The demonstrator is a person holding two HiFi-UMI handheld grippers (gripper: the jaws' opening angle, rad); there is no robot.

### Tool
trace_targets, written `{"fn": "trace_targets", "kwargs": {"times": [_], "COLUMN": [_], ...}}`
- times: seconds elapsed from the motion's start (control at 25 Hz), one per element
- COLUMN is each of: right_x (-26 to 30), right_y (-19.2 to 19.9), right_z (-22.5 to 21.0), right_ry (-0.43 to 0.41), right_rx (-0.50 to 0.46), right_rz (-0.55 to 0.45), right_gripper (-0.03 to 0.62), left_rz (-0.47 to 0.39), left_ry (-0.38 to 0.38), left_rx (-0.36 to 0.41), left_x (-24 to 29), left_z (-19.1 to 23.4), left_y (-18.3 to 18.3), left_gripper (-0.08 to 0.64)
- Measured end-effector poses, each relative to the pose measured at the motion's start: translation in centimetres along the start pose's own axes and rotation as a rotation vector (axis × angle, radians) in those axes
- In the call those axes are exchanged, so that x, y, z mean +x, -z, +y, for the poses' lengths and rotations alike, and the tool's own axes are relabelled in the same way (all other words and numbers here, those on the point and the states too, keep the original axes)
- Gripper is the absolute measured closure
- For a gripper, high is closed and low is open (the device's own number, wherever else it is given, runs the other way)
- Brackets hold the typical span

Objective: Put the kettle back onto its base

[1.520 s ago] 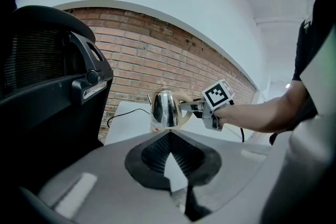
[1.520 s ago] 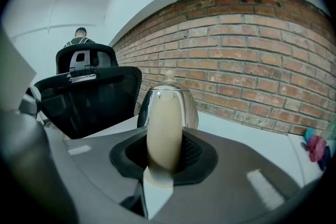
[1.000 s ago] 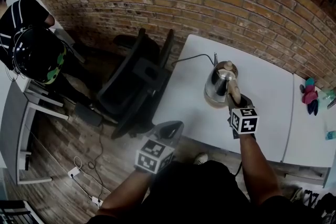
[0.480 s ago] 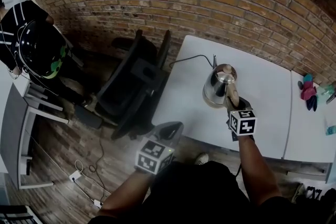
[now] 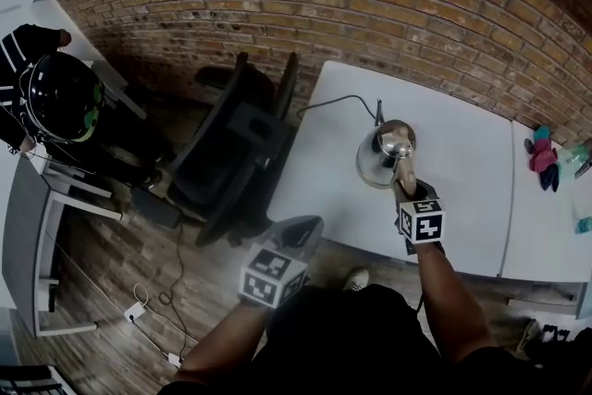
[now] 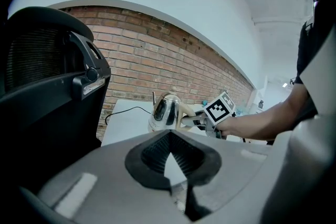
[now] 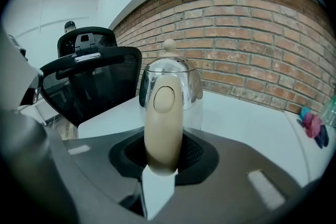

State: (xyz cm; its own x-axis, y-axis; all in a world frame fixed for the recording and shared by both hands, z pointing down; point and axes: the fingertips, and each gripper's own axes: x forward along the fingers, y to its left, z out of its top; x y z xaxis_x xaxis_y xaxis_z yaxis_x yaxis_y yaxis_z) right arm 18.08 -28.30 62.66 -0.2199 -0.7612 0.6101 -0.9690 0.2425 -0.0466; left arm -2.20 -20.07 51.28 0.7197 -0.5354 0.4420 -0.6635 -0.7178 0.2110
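Right tongs (image 5: 407,191), jaws just opening, are clamped on the likely heavy kettle's (image 5: 382,153) handle (image 7: 163,118); left tongs (image 5: 305,227) are shut, empty.

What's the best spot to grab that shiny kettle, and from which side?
Take the beige handle, coming from the side opposite the thin spout. It is a narrow upright bar standing clear of the kettle and its rounded, shiny body, which looks too wide and slippery to pinch.

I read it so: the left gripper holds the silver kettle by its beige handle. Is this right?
No: the right gripper holds the silver kettle by its beige handle; its jaws have just been opening, handle between them. The right gripper view shows it.
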Motion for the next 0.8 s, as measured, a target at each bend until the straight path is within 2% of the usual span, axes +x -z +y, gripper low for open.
{"fn": "trace_targets", "kwargs": {"times": [0.28,0.64,0.8], "right_x": [0.1,0.3,-0.3], "right_y": [0.2,0.6,1.2], "right_z": [-0.1,-0.2,-0.5], "right_ry": [-0.002,0.022,0.043], "right_rx": [-0.016,-0.090,-0.068], "right_rz": [0.015,0.065,0.078], "right_gripper": [0.474,0.472,0.436], "left_rz": [-0.003,-0.006,-0.003], "left_ry": [0.011,0.030,0.042], "left_rx": [0.004,0.031,0.042], "left_x": [0.3,-0.2,-0.9], "left_z": [-0.3,-0.7,-0.7], "left_y": [-0.1,-0.6,-0.7], "left_gripper": [0.560,0.560,0.560]}}
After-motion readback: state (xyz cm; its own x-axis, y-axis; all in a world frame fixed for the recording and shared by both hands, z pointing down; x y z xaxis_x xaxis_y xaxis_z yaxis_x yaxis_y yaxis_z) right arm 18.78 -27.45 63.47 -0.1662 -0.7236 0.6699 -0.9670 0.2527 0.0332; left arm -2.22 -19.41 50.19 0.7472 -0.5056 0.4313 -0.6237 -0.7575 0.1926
